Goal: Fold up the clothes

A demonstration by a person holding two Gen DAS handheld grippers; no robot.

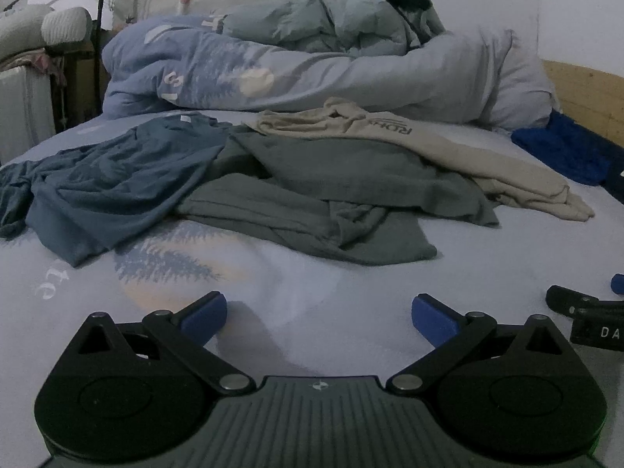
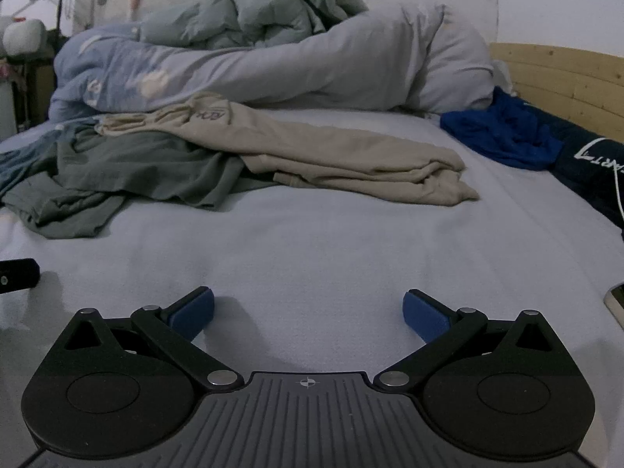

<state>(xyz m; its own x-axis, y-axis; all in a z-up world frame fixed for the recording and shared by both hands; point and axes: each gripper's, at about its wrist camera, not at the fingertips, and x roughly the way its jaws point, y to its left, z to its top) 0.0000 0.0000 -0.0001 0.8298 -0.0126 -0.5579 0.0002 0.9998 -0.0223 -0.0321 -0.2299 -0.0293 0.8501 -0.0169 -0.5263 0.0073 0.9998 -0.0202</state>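
Beyond your fingers, the clothes (image 1: pixel 312 179) are lying crumpled on the bed (image 2: pixel 312 241); you are holding the left gripper (image 1: pixel 319 314) and right gripper (image 2: pixel 308 310) wide apart, gripping nothing.

Both views are dim, bluish and slightly soft, with fisheye bending strongest far from the bed (image 1: pixel 312 312) centre, black vignette corners, and soft shadows on the sheet just beside each hand-held gripper's blue fingertips (image 2: pixel 195 314).

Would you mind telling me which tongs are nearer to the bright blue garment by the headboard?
Right. The right tongs sit closer to the blue garment; the left tongs sit farther left.
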